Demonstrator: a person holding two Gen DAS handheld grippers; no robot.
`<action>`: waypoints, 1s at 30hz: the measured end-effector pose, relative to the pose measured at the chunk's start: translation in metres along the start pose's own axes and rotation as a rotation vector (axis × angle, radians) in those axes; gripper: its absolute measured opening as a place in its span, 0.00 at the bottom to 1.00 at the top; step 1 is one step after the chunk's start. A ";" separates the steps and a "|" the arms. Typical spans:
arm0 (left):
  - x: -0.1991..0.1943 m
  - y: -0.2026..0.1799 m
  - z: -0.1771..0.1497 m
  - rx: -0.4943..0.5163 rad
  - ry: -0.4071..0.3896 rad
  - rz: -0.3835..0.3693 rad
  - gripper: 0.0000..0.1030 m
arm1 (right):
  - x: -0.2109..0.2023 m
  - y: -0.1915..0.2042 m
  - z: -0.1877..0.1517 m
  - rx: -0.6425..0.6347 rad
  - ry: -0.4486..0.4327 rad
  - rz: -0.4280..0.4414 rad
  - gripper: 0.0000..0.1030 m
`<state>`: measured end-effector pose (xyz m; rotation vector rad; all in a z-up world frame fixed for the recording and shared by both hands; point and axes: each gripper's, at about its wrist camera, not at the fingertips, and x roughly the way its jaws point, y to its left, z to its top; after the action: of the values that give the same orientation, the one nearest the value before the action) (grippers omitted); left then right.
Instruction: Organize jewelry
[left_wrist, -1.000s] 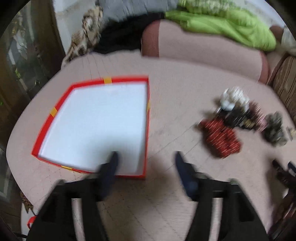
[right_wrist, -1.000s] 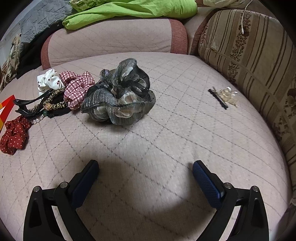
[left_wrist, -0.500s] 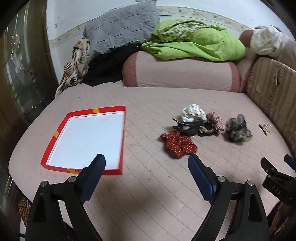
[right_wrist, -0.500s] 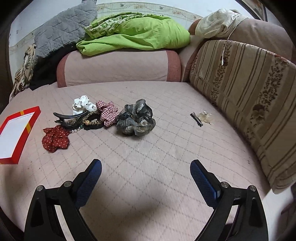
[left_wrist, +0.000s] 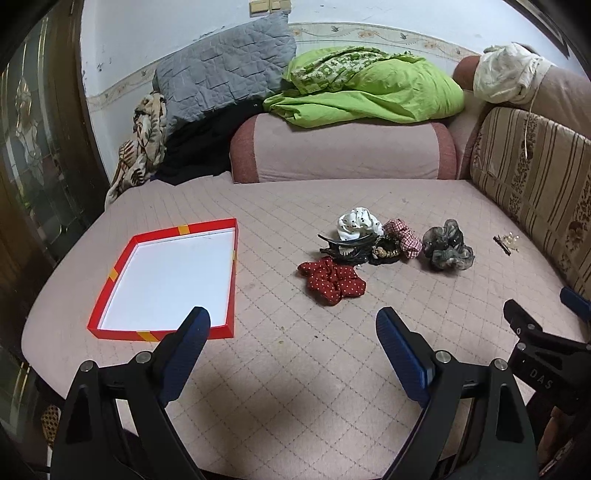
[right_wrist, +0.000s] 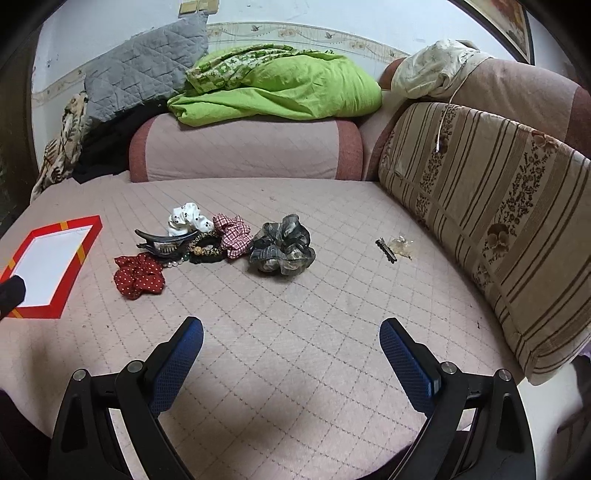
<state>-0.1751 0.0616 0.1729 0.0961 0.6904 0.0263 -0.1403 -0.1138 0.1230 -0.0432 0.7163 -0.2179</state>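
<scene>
A red box lid with a white inside lies on the left of the pink quilted cushion. A heap of hair pieces lies mid-cushion: a red dotted scrunchie, a black claw clip, a white dotted scrunchie, a checked scrunchie and a grey scrunchie. A small black clip and a clear clip lie apart at the right. My left gripper and right gripper are open, empty and well back from them.
A pink bolster with a green blanket bounds the far side. A striped cushion bounds the right. A grey pillow leans at the back left. The cushion's front edge is just below both grippers.
Both grippers have pulled back and up from the cushion, so the view has widened. The left gripper's jaws have opened wider. Nothing was picked up.
</scene>
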 end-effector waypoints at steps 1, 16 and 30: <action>-0.001 0.000 0.000 0.005 -0.001 0.003 0.88 | -0.001 0.000 0.000 0.004 -0.002 0.000 0.95; 0.007 -0.010 -0.006 0.027 0.052 -0.010 0.88 | -0.007 0.001 0.000 -0.007 -0.035 -0.019 0.95; 0.017 -0.007 -0.009 0.022 0.083 -0.025 0.88 | 0.002 0.002 -0.002 -0.006 -0.010 -0.010 0.95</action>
<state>-0.1681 0.0561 0.1549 0.1075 0.7746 -0.0013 -0.1402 -0.1125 0.1200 -0.0536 0.7070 -0.2248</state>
